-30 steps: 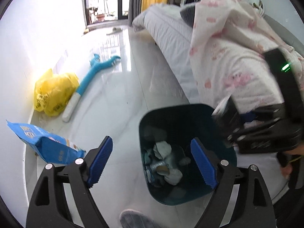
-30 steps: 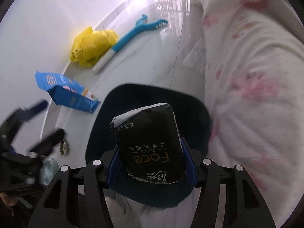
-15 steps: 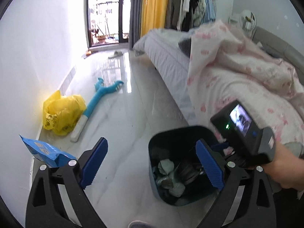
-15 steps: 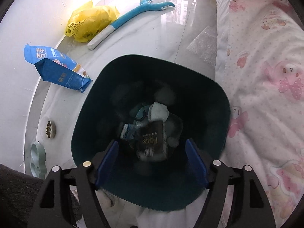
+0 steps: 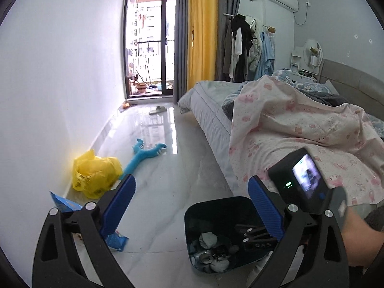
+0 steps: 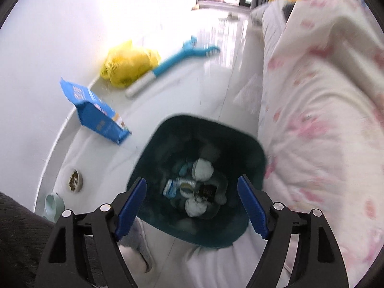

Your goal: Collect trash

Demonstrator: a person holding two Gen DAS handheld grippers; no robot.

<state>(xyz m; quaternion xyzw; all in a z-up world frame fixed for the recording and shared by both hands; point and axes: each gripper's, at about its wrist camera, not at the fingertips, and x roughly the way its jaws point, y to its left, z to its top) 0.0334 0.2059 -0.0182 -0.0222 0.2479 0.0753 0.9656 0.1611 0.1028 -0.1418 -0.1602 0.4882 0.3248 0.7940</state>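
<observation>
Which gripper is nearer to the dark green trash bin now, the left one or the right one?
Right. The right gripper hangs open directly above the trash bin, pointing into it. The left gripper is open too, raised and off to the bin's side.

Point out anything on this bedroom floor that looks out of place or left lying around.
Several things lie loose along the wall: a blue packet tipped on its side, a crumpled yellow plastic bag, and a blue long-handled toy flat on the tiles. A lone slipper sits near the balcony door. The dark bin stands upright, nothing spilled around it.
</observation>
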